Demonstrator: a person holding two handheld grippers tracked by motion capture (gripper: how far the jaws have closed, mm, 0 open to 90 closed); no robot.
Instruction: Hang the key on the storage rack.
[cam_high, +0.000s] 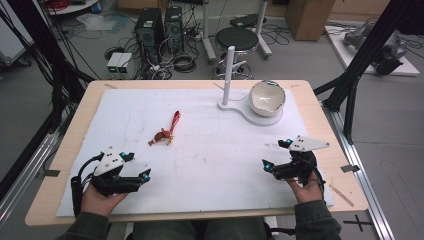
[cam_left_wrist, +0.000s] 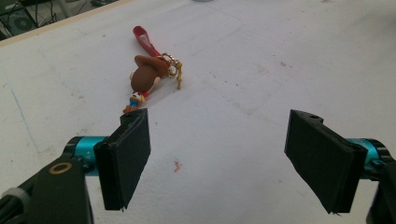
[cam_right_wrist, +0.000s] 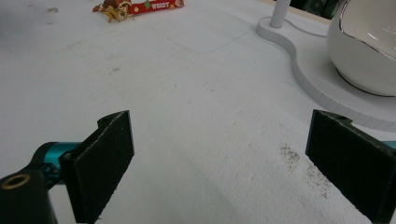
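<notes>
— Keychain (cam_high: 166, 131) from the high view: it lies mid-table on the white mat (cam_high: 200, 165), well apart from both hands. My left gripper (cam_high: 135, 166) and right gripper (cam_high: 276, 154) rest near the front edge, jaws spread wide, holding nothing.

— What could go wrong?

— Left gripper view now: the little brown figure (cam_left_wrist: 145, 74), its gold ring (cam_left_wrist: 173, 69) and red strap (cam_left_wrist: 144, 39) lie just beyond my left pad. It's small, glossy and lumpy, so I reckon flat foam pads could squirt it sideways or catch just the strap and leave the figure dangling.

— And the right side?

— Right gripper view: jaws wide over the rough mat. The smooth, shiny white bowl (cam_right_wrist: 369, 46) sits on its flat white stand (cam_right_wrist: 308, 79), close by. A careless sweep could knock it, I'd judge.
</notes>
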